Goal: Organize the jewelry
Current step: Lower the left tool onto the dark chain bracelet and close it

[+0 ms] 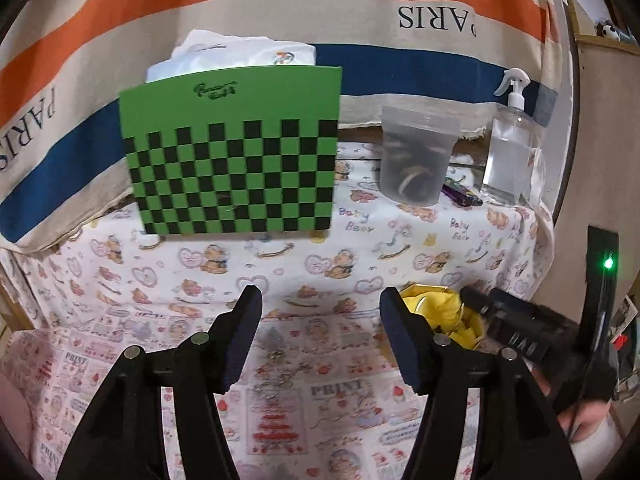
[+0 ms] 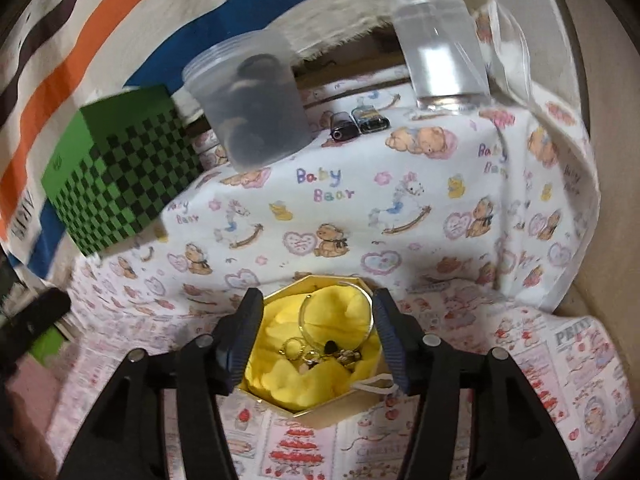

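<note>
The right gripper (image 2: 318,332) hung over an eight-sided box (image 2: 320,414) lined with yellow cloth (image 2: 292,380), its jaws spread to either side of the box and pinching nothing. That placement suggested the box was serving as the collection point for the jewelry. Inside, on the yellow lining, lay a large thin bangle (image 2: 336,316), a small gold ring (image 2: 294,348) and a cluster of smaller pieces (image 2: 340,356) too tangled to tell apart. The left gripper (image 1: 320,336) was also spread and empty, pointing down at the printed cloth (image 1: 280,280) that covered the table. On that cloth, between and just below its jaws, a thin chain (image 1: 280,372) appeared to lie loose; it was faint against the pattern, so its extent could not be confirmed. In the inspector's judgement this was the next piece awaiting transfer to the box, which showed at the right of the left wrist view beside the other tool. Further back stood a frosted plastic tub (image 1: 418,152) holding dark and pale loops, possibly hair ties or bracelets; the contents could not be identified. A clear spray bottle (image 1: 510,148) stood near it, holding clear liquid, with two lighters (image 2: 360,126) lying between them. A green checkered box (image 1: 234,152) stood to the left, white material (image 1: 232,54) showing above its top edge.
</note>
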{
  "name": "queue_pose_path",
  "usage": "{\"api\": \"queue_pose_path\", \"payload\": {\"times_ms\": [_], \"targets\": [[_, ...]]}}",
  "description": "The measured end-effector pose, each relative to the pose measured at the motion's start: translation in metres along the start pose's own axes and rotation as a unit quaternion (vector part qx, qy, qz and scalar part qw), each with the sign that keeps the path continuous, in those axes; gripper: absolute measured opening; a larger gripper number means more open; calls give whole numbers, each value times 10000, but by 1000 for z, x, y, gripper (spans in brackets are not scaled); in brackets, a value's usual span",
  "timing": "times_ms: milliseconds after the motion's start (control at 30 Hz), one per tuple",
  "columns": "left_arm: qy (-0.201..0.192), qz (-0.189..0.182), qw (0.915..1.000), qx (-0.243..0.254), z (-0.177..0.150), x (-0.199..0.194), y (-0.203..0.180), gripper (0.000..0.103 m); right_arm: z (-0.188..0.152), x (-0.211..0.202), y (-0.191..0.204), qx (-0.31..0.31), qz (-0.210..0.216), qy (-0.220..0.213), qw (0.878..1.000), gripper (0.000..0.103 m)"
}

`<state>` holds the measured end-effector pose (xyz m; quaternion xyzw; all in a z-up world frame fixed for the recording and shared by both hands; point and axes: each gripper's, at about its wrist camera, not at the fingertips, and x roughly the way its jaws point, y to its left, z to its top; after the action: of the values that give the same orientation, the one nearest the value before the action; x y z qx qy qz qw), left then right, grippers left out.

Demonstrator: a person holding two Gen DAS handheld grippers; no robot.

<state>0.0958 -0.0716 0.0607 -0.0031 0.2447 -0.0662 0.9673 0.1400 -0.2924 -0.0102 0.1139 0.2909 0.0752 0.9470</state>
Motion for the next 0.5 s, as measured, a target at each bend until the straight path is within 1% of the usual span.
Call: {"api": "queue_pose_path", "payload": {"times_ms": [100,167,233,300,333,433,500], "targets": [[-30,88,9996,281,-4,2,-6,60,-1,-1,10,-191,51,-7,9998,55],[-83,184,9989,422,-10,1,-6,63,-1,-6,15,-303,-18,-129,9995,62],[-240,265,9982,488,-17,-4,-3,63,-1,-8,14,-253,-55,-178,9995,63],[-390,252,9979,456,-20,-9,3,64,0,-10,12,-153,-83,-231,9996,66],[-438,258,9979,399,-20,-10,8,68,0,-11,11,-137,-122,-273,9995,69],[-476,214,9985,144,-20,-6,25,74,1,-11,9,-152,-306,-335,9989,72],[-454,219,9987,25,-22,-1,35,74,0,-11,10,-204,-499,-405,9977,74]]}}
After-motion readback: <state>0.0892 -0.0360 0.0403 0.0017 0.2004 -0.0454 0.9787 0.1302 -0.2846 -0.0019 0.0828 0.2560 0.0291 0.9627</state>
